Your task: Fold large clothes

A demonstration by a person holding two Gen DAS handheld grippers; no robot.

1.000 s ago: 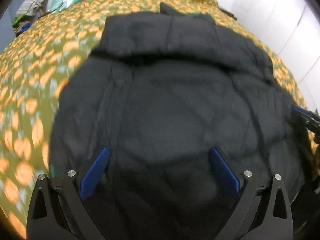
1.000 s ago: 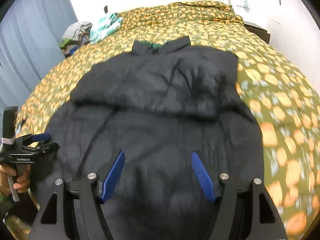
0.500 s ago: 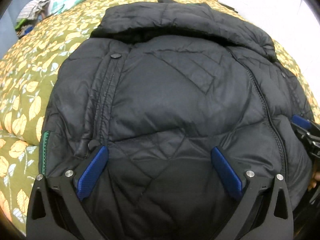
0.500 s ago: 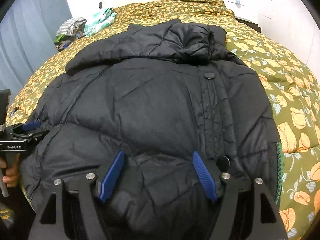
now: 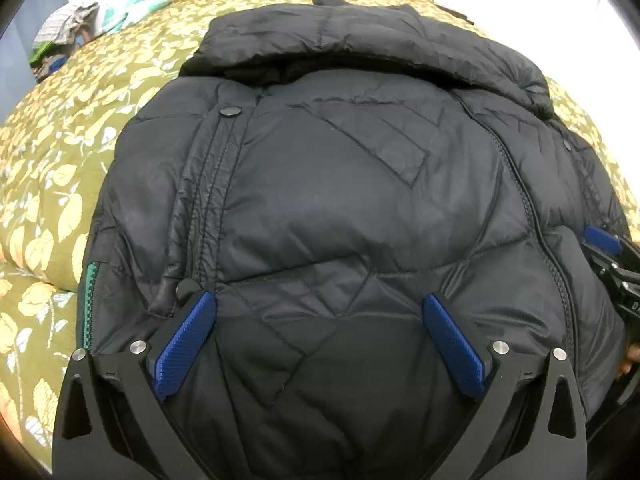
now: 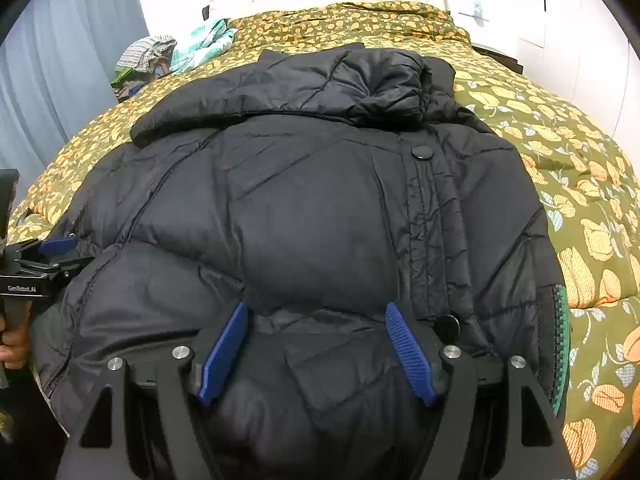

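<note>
A black quilted puffer jacket lies on the bed, its hem end bulging toward me and a folded part across its far end. It also fills the right wrist view. My left gripper is open, its blue pads spread over the near hem. My right gripper is open too, a fold of the hem bulging between its pads. Each gripper shows at the edge of the other's view: the right one, the left one.
The bed has an olive cover with orange leaves. A pile of other clothes lies at the far left corner. A grey curtain hangs at the left, white walls stand at the back and right.
Both grippers came down and closer to the jacket's near hem. The jacket now fills both views. The pads are still spread.
</note>
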